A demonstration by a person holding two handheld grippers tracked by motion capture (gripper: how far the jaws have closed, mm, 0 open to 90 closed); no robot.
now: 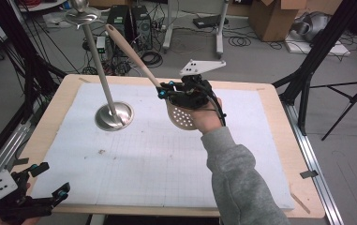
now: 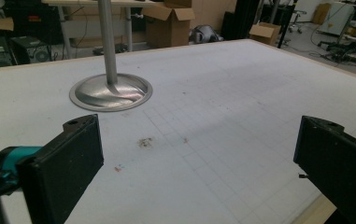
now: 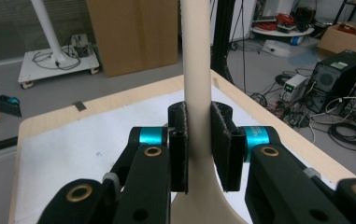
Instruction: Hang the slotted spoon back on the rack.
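Beige plastic, the slotted spoon (image 1: 182, 115) sits near the middle of the high view, held clear above the white mat (image 1: 157, 159); its perforated bowl points down toward the person's hand and its long handle slants up to the upper left of the frame. The right hand-held gripper (image 1: 164, 90) is clenched on the handle just above the bowl; in the right gripper view the spoon's handle (image 3: 196, 60) runs straight up between the two black pads (image 3: 178, 144), which press it from both sides.

The left hand-held gripper (image 1: 49, 180) rests at the lower left corner of the high view, at the near edge of the counter (image 1: 279, 126), its jaws spread wide with nothing between them; the left gripper view shows only bare mat in the gap.

A steel stand (image 1: 114, 116) with a round dished base and a tall pole stands in the upper left part of the mat, well apart from both grippers. Most of the mat's lower and right areas lie bare, with a wooden border showing on every side. Faint grid lines cross the mat and a few small stains (image 2: 145, 142) sit near the stand's base. No readable writing or brand shows; the lettering on the blue collars (image 3: 258, 136) is too blurred to make out
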